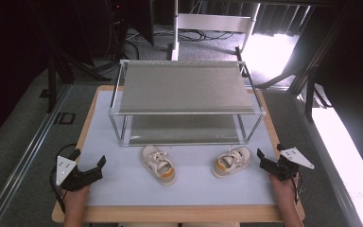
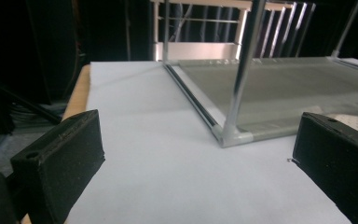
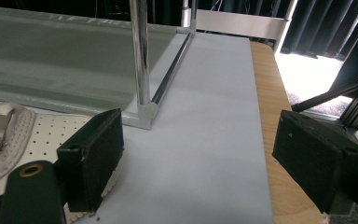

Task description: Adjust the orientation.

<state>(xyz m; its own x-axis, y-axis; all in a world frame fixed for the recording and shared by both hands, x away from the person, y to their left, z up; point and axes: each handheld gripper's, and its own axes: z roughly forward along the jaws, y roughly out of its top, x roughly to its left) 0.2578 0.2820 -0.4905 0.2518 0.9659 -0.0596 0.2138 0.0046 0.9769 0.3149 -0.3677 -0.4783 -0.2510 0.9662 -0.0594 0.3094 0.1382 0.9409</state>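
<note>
Two small beige shoes with orange heels lie on the white mat in front of a two-shelf metal rack: one shoe left of centre, the other shoe to its right. My left gripper rests at the mat's near left corner, open, and in its own view the left gripper has bare mat between the jaws. My right gripper sits just right of the right-hand shoe, open. In the right gripper view that gripper holds nothing, and the shoe lies beside its left jaw.
The rack's corner post and lower shelf stand ahead of the left gripper; another post stands ahead of the right one. The wooden table edge runs along the mat's right side. Dark stands and cables surround the table.
</note>
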